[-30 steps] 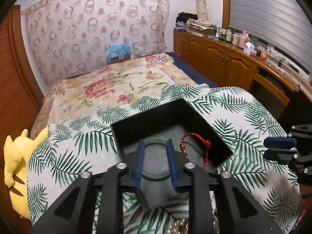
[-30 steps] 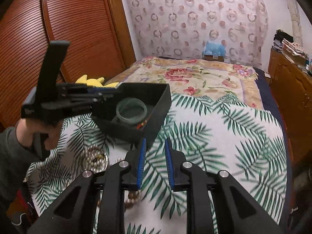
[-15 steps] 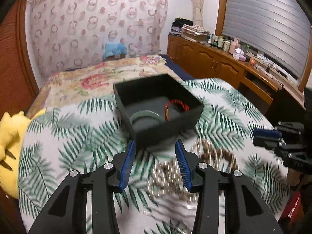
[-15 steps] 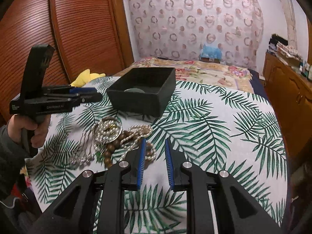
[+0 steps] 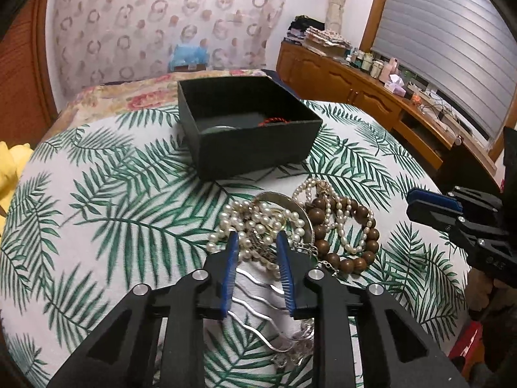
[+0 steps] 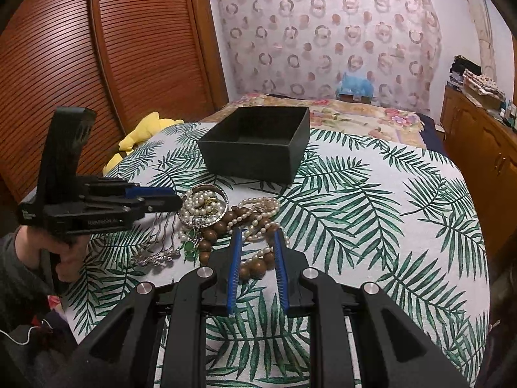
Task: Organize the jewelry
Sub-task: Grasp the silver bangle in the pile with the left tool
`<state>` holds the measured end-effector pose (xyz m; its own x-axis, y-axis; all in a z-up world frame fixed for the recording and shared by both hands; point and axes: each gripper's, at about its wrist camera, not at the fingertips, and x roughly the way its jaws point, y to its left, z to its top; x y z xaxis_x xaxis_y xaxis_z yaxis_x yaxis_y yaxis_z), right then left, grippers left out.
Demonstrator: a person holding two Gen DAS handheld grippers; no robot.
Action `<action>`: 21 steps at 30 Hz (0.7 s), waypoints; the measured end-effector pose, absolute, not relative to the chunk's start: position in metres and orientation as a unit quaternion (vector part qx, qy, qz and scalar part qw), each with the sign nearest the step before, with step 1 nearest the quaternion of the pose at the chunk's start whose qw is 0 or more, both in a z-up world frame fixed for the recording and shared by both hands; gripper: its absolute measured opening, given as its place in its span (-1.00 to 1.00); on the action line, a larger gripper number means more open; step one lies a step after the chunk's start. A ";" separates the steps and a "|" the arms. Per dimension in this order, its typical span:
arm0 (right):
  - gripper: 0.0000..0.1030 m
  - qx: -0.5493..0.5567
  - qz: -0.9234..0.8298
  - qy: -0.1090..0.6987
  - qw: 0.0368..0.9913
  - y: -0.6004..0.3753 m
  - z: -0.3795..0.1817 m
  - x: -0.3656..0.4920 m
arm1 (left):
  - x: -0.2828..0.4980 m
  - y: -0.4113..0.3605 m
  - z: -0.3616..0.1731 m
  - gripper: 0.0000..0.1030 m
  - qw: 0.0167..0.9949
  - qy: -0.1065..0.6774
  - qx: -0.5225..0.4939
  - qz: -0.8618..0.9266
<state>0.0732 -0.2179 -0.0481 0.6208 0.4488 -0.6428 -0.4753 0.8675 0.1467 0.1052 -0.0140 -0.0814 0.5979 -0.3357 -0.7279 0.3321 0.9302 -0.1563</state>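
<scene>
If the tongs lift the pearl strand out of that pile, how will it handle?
The pearl strand would probably hang limp, being loosely looped. It lies tangled with the wooden bead bracelet and silver bangle, so it may drag them. Round beads could slip.

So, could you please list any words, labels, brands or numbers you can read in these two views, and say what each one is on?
Nothing here can be read with confidence.
Left gripper: a white line of print on its body side, too blurred to read.
Left gripper: a small white logo at its rear end, too small to read.
Right gripper: a faint mark on its lower body, unreadable.
Black box: no lettering visible.
Bottles on the wooden counter: any labels are too small to read.
</scene>
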 end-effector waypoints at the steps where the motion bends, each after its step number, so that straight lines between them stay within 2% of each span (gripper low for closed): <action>1: -0.58 -0.018 0.258 0.351 0.900 -0.218 -0.048 0.073 | 0.105 -0.015 -0.081 -0.62 0.894 0.407 -0.001 -0.185; 21: -0.58 -0.015 0.266 0.355 0.896 -0.210 -0.053 0.070 | 0.094 -0.008 -0.093 -0.68 0.891 0.421 -0.026 -0.165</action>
<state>0.0698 -0.2101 -0.0533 0.6066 0.4666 -0.6437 -0.4884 0.8576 0.1614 0.0941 -0.0075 -0.0927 0.5908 -0.3160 -0.7424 0.2722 0.9442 -0.1852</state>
